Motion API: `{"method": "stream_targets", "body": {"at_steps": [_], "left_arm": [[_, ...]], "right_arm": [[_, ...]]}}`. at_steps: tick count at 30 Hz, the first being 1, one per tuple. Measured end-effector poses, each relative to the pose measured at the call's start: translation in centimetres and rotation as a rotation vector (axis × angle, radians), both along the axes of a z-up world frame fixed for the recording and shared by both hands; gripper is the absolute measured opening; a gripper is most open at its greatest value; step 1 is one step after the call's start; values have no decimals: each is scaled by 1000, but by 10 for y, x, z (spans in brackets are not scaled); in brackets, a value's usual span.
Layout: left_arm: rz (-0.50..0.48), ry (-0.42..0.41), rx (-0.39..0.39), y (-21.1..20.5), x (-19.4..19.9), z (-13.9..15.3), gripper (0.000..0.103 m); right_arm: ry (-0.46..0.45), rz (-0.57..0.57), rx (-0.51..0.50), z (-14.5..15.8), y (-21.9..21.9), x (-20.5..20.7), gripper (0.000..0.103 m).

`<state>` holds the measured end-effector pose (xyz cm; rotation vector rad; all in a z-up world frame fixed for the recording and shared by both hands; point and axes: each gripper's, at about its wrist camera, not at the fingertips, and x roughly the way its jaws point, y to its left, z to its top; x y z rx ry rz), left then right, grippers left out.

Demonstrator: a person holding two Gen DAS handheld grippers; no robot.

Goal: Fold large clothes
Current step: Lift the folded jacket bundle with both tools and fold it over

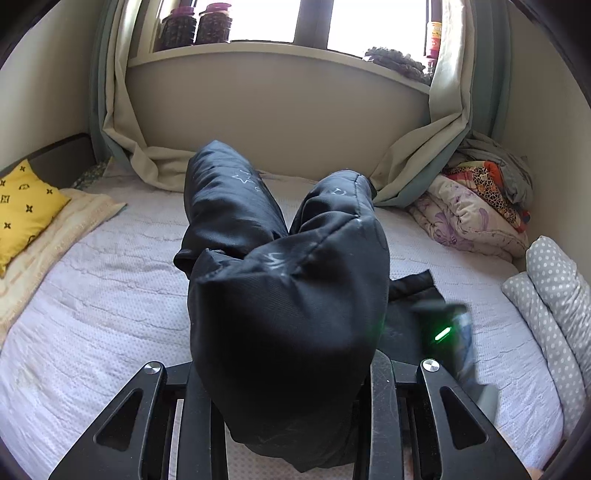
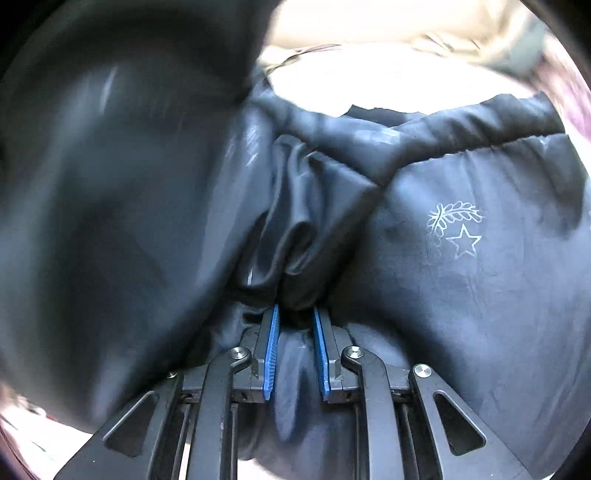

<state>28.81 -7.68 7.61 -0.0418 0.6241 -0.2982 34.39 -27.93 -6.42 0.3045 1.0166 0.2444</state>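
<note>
one black padded jacket (image 1: pixel 288 295) is hanging over the bed (image 1: pixel 110 295), bunched between the left gripper (image 1: pixel 291 413) fingers, which are clamping it. the right gripper (image 2: pixel 295 332) is pinching a fold of the same jacket between two blue pads (image 2: pixel 271 354). two jars (image 1: pixel 195 24) are standing on the sill; one yellow pillow (image 1: pixel 22 210) is lying left.

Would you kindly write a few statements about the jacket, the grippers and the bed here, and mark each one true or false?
1. The left gripper is clamped on a padded black jacket. True.
2. The right gripper is empty. False: a fold of the jacket sits between its blue pads.
3. A yellow pillow lies on the bed. True.
4. The jacket is plain red. False: it is black with a pale star print.
5. Jars stand on the windowsill. True.
</note>
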Motion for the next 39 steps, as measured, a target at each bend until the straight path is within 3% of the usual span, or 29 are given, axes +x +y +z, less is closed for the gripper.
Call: {"method": "stream_targets", "body": {"at_steps": [4, 7, 13, 17, 20, 23, 25, 26, 28, 30, 32, 39], "left_arm": [[-21, -3, 10, -6, 0, -1, 34], [-40, -15, 21, -15, -2, -1, 34], [-88, -9, 112, -45, -4, -11, 34], [-116, -39, 191, -69, -11, -16, 34], [-134, -59, 213, -77, -13, -12, 34], [-147, -68, 232, -85, -15, -11, 34], [-156, -72, 240, -91, -16, -13, 34], [-161, -74, 243, -94, -18, -14, 34], [-175, -84, 258, -101, -22, -18, 35], [-185, -95, 278, -109, -26, -20, 35], [-202, -108, 306, -117, -30, -24, 35], [-289, -160, 440, -145, -46, -41, 35]], "right_arm": [[-69, -115, 89, 25, -24, -8, 18], [-105, -86, 147, 31, -25, -7, 18], [18, -76, 255, -23, -21, 18, 7], [22, -26, 213, -28, -8, 23, 5], [92, -55, 276, -24, -24, 22, 6], [129, -139, 369, -9, -61, 10, 19], [90, -227, 460, 7, -98, -6, 45], [62, -261, 504, 12, -113, -14, 52], [-17, -315, 699, 22, -150, -28, 78], [-60, -289, 917, 24, -172, -30, 88], [-71, -231, 1014, 28, -180, -24, 91], [-17, -28, 894, 45, -142, 16, 93]]}}
